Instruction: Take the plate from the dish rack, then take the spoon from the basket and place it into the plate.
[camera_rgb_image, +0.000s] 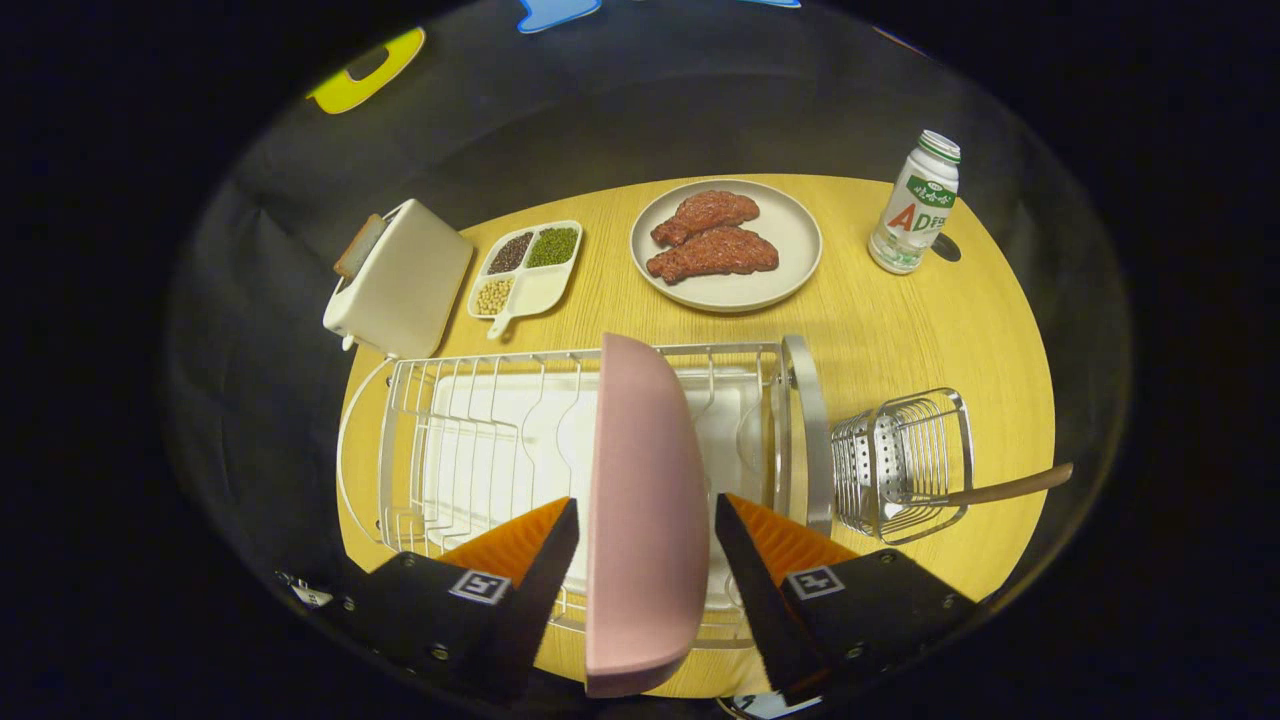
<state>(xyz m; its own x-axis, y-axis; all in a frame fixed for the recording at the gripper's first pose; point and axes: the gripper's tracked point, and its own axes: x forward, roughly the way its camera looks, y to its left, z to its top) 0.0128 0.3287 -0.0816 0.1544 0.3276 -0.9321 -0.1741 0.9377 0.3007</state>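
- Between the fingers of the gripper (646, 540) — pink plate (645, 510) on edge in the dish rack (480, 440); fingers wide, small gaps either side, not pressing.
- Right of rack — wire basket (905, 460), wooden-handled spoon (1000, 490) sticking out.
- Beyond: toaster (400, 280), plate of meat (725, 245), bottle (915, 205).

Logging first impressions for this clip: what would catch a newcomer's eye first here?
The pink plate standing on edge in the dish rack, right between the gripper fingers, which flank it with gaps. Next, beyond the rack, the plate of meat; right of the rack, the spoon handle juts from the basket.
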